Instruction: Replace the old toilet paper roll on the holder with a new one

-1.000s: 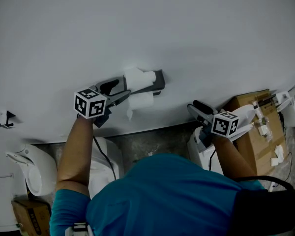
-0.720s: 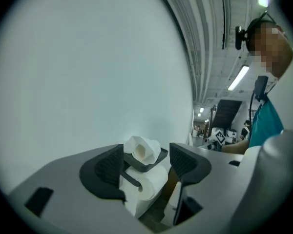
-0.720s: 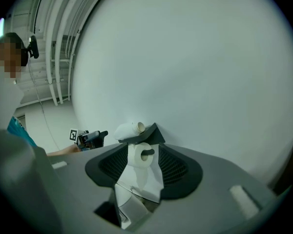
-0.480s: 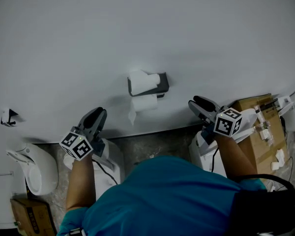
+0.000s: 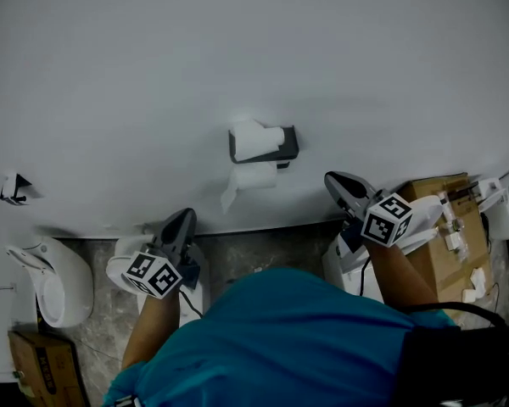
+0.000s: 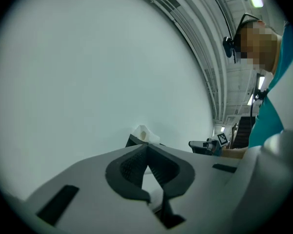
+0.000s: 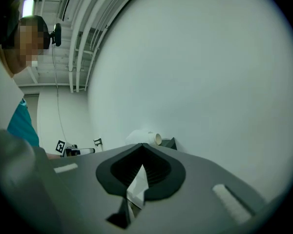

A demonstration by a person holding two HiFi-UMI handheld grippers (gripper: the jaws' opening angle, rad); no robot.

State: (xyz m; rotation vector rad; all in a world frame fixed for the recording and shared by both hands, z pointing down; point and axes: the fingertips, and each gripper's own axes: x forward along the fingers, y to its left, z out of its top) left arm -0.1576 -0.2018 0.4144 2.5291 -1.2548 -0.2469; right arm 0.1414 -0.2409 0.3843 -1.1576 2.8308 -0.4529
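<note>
Jutting from bare wall (image 5: 237,41), holder (image 5: 288,147) bears roll (image 5: 253,138); tail (image 5: 230,197) hangs free.

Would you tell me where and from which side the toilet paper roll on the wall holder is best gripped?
Grip the toilet paper roll across its round body, probably coming from the left with the left tool. The holder has its dark bracket at the roll's right, so the left end looks free. Skip the loose tail hanging below.

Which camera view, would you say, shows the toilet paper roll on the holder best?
The head view: the toilet paper roll, holder and hanging sheet show whole. Both gripper views show only its top, small and partly hidden.
</note>
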